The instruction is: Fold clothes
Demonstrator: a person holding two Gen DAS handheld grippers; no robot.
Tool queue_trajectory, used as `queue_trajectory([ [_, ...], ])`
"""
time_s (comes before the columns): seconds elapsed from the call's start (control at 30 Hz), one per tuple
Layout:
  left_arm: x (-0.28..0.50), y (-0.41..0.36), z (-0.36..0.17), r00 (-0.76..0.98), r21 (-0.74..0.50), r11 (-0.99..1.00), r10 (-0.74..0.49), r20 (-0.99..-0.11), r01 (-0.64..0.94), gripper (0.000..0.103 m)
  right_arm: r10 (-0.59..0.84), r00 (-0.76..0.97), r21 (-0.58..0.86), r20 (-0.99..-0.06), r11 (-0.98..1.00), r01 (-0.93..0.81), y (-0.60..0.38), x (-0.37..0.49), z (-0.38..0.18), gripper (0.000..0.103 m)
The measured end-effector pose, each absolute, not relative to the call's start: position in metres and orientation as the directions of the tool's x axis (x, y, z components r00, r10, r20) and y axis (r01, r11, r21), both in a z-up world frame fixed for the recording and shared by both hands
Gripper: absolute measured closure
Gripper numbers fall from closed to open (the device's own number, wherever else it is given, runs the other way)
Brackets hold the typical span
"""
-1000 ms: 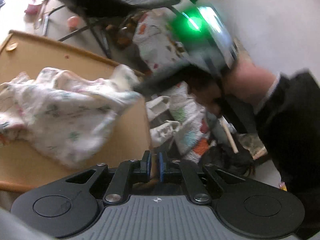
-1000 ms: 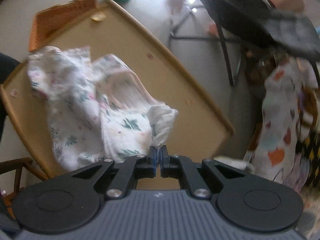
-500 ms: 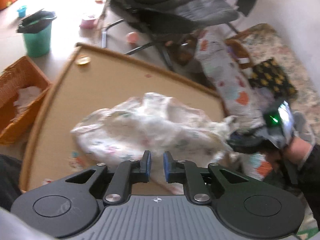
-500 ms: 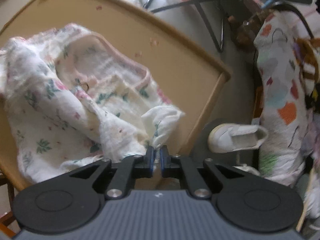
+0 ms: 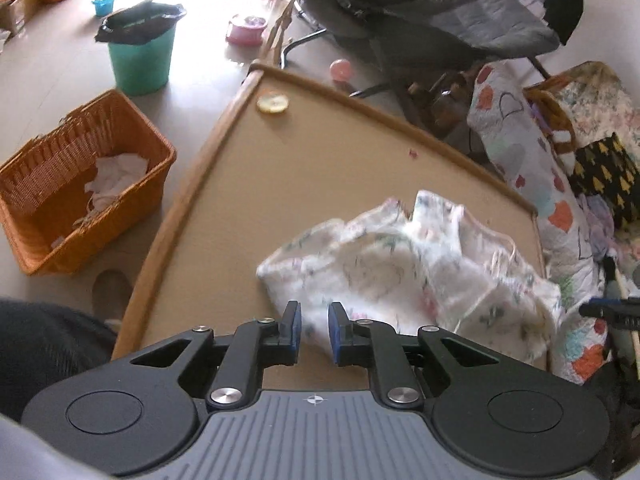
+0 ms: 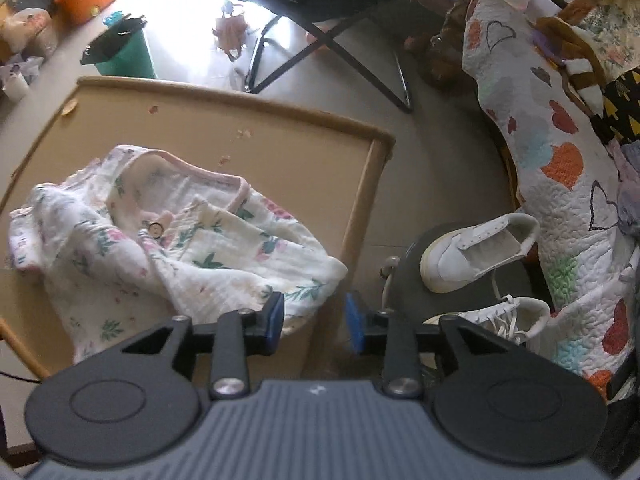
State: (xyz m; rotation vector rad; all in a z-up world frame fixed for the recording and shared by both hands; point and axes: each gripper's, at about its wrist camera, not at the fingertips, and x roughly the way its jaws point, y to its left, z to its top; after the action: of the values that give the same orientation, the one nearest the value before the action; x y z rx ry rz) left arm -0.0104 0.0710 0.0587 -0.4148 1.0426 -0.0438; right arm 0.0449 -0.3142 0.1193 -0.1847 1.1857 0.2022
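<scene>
Left wrist view: my left gripper (image 5: 313, 330) hangs over the near edge of the garment (image 5: 412, 276), a crumpled white floral piece lying on the right part of the tan desk (image 5: 320, 168). Its blue-padded fingers (image 5: 295, 328) stand a little apart, released, with cloth seen behind the gap but nothing pinched between them. An orange basket (image 5: 80, 184) with white cloth inside sits on the floor to the left of the desk, a green bin (image 5: 140, 56) beyond it.

Right wrist view: my right gripper (image 6: 314, 322) is at the garment's right corner near the desk edge; its fingers (image 6: 275, 320) are opening, wide apart, and hold nothing, the cloth's hem lying just beside the left pad. A button (image 6: 156, 229) shows near the garment's pink-trimmed neckline. White shoes (image 6: 476, 252) lie on the floor to the right, beside a heart-patterned quilt (image 6: 560, 168).

I can read no brand, label or writing in either view.
</scene>
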Motion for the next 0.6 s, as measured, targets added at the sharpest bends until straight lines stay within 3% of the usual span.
queue_trajectory([
  [0.1, 0.015, 0.072, 0.069, 0.532, -0.363, 0.926, -0.254, -0.808, -0.109, 0.082, 0.107, 0.361, 0.005, -0.927, 0.963, -0.271, -0.310, 0.046, 0.118, 0.070],
  [0.17, 0.035, 0.064, 0.076, 0.551, -0.350, 0.935, -0.262, -0.792, -0.057, 0.058, 0.135, 0.353, 0.034, -0.926, 0.960, -0.279, -0.301, 0.045, 0.111, 0.070],
  [0.23, 0.054, 0.052, 0.085, 0.576, -0.321, 0.947, -0.262, -0.774, -0.001, 0.046, 0.162, 0.360, 0.063, -0.919, 0.961, -0.270, -0.294, 0.040, 0.102, 0.070],
  [0.6, 0.143, -0.019, 0.066, 0.503, -0.319, 0.940, -0.335, -0.797, 0.121, 0.046, 0.234, 0.498, 0.205, -0.835, 0.972, -0.112, -0.287, -0.035, 0.087, 0.070],
])
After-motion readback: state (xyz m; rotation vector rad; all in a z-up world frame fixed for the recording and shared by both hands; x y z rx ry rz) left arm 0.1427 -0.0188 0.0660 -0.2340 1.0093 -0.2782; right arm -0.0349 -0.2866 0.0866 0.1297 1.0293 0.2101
